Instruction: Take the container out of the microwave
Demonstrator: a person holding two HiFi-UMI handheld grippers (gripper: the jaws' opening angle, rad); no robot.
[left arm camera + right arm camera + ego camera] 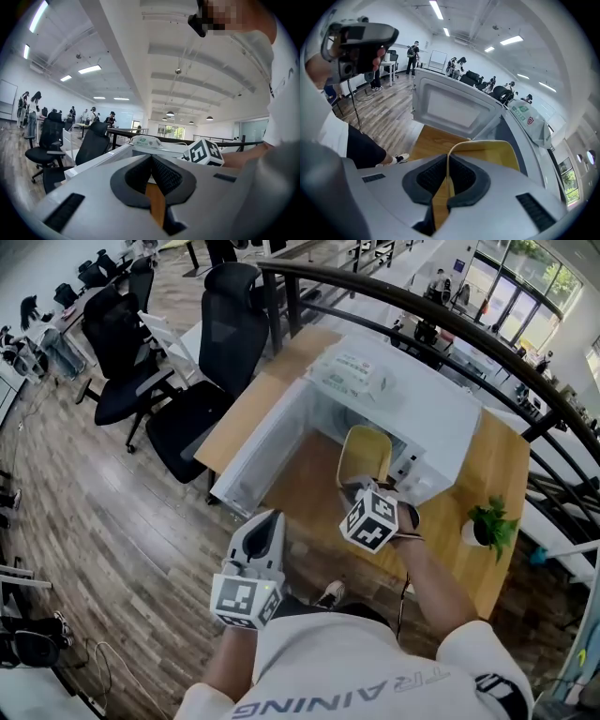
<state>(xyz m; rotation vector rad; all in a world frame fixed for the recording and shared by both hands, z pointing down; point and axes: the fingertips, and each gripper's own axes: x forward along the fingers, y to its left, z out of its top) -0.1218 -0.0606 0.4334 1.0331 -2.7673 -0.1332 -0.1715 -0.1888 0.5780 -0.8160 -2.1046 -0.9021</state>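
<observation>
Head view: the right tool (362,489) pinches the near rim of the yellow container (367,452), which hangs just beyond it at the mouth of the white microwave (427,409). The microwave's door (267,442) is swung open to the left of that tool. The left tool (269,519) is nearer the person, apart from both. A pack of wipes (354,374) lies on the microwave and a potted plant (487,524) stands to the right on the wooden table (502,460).

Left gripper view: the left tool (151,159) has its jaws pressed together with nothing between them. Beyond it are the microwave (140,151) and the wipes (145,140).

Right gripper view: the right tool (446,174) clamps the container's (492,152) thin wall. Only bare yellow inner surface shows. The door (450,105) stands beyond-left.
</observation>
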